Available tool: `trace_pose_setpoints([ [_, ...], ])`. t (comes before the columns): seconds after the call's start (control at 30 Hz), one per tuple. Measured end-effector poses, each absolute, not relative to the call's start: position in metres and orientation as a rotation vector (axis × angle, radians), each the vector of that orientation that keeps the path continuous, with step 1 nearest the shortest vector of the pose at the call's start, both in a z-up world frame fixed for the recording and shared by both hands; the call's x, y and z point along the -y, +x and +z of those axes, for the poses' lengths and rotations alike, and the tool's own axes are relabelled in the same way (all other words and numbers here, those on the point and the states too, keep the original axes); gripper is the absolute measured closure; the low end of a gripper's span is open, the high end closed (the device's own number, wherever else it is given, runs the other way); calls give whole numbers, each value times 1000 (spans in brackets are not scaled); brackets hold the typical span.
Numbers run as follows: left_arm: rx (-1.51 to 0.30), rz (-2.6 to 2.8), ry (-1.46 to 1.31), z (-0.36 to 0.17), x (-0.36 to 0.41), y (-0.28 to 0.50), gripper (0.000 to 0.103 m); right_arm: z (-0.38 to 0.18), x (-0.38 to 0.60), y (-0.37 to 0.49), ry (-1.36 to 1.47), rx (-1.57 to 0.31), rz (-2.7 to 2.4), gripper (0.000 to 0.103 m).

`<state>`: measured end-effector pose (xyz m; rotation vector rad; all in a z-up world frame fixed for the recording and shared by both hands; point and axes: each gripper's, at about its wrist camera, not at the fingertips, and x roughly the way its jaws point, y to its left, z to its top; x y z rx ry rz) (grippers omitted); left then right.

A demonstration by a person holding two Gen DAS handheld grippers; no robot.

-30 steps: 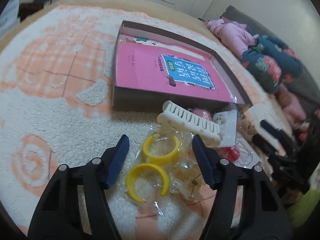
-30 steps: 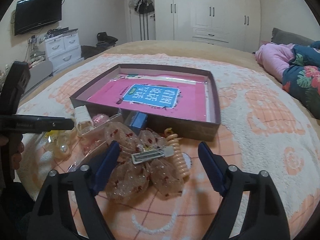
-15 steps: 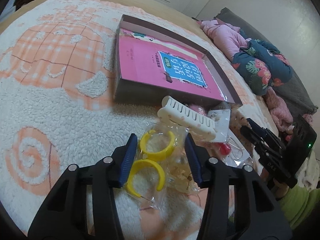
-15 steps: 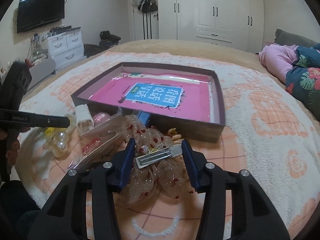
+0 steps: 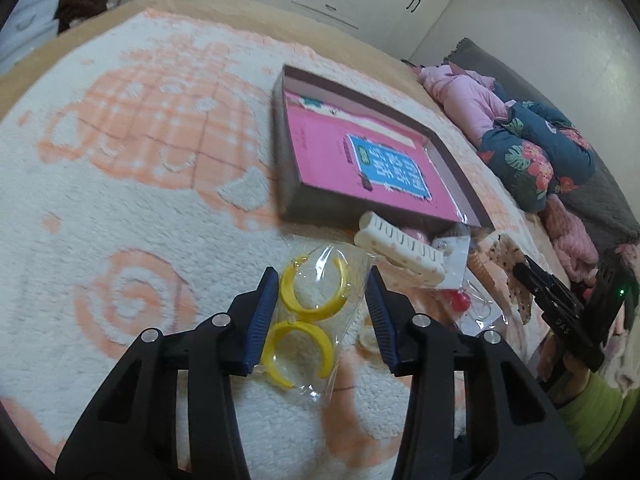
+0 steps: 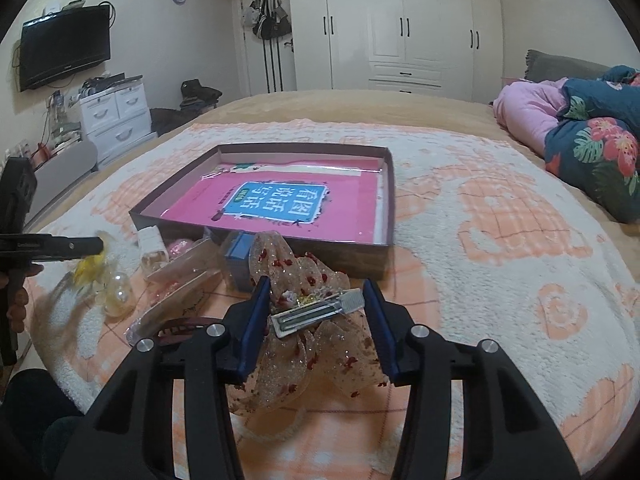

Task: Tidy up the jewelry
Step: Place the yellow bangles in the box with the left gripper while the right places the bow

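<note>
1. Left wrist view. Left tongs [image 5: 322, 298] narrowed onto a clear packet of yellow hoop earrings [image 5: 312, 312]; both blue pads press the packet's edges, so it reads as gripped. Packet looks raised off the blanket [image 5: 140, 220], though height is hard to judge. Its long axis runs near-to-far, along the fingers; one hoop sits at the fingertips, the other nearer the camera.
2. Same view. The open box [image 5: 292, 200] with the pink book [image 5: 360, 160] inside lies far and slightly right of the tongs. A white hair clip [image 5: 400, 248] rests between tongs and the box's near wall. Right tongs [image 5: 536, 280] visible at right edge.
3. Right wrist view. Right tongs [image 6: 316, 304] narrowed around a sheer sequined bow [image 6: 304, 280] with a metal barrette [image 6: 316, 314]; barrette lies crosswise, spanning pad to pad, tilted up to the right. Bow appears held.
4. Same view. Box [image 6: 264, 236] sits straight ahead, just beyond the bow; near wall faces the tongs. Left tongs [image 6: 96, 245] at far left, yellow blur at tip.
5. Judgement: both loads go forward over the near wall; right tongs look nearer the box.
</note>
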<state>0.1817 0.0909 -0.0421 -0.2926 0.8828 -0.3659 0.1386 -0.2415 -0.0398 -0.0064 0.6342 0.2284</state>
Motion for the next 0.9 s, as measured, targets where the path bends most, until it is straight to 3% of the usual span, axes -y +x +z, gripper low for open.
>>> trace_pose_setpoints([
  [0.9,-722,-346,-168,1,-33,272,70,-4,261,218,20,-569,193,58],
])
